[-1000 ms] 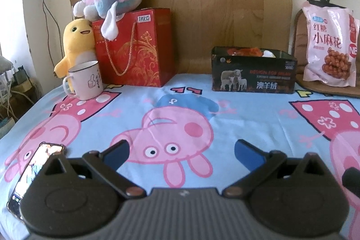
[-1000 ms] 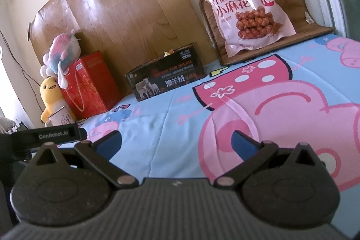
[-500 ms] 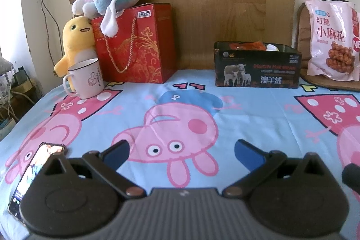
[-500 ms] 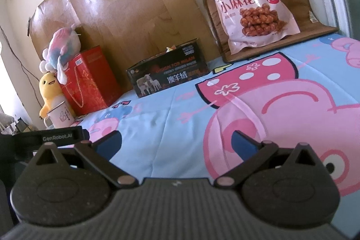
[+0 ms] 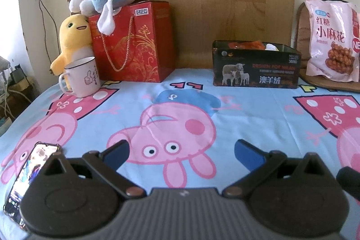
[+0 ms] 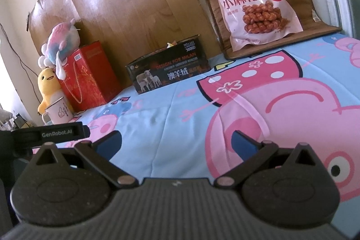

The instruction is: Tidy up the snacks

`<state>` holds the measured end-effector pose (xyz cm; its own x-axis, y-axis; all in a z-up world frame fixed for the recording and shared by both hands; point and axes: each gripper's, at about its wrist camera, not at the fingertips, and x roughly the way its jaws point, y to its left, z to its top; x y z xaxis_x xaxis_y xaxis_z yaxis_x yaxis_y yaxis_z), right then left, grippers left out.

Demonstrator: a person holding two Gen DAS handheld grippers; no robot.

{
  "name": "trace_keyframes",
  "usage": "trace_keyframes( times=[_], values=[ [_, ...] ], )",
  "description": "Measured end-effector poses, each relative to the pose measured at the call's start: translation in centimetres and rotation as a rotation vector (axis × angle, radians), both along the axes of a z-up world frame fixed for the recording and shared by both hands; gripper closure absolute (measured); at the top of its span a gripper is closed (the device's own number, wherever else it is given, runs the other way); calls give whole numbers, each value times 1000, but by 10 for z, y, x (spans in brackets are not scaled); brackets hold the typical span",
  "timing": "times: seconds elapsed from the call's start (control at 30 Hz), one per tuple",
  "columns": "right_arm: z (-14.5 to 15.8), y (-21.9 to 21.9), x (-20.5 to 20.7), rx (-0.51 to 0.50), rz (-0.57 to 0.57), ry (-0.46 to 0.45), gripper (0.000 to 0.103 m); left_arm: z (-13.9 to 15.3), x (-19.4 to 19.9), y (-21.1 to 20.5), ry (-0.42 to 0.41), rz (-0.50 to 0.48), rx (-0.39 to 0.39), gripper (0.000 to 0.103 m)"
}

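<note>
Cartoon sheet (image 5: pixel 247 109): one snack bag (image 5: pixel 331 42), one tin (image 5: pixel 255 70)

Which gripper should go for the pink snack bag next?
Right, probably. The right gripper is open with the pink snack bag ahead of it; for the open left gripper the bag sits at the far right edge.

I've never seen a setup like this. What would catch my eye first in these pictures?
Probably the bright cartoon pig sheet covering the whole surface. Next, the big pink snack bag propped upright at the far right, beside a dark open box against the wooden board. At the far left, two plush toys, a red gift bag and a white mug cluster together.
</note>
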<state>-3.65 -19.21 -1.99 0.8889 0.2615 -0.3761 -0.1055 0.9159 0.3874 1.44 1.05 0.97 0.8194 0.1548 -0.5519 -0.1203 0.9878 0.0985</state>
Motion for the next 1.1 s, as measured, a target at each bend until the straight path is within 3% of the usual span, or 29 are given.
trace_keyframes(
  times=[1.1],
  values=[
    [0, 0, -2, 0, 3, 4, 0, -1, -2, -3, 14, -24, -9, 0]
  ],
)
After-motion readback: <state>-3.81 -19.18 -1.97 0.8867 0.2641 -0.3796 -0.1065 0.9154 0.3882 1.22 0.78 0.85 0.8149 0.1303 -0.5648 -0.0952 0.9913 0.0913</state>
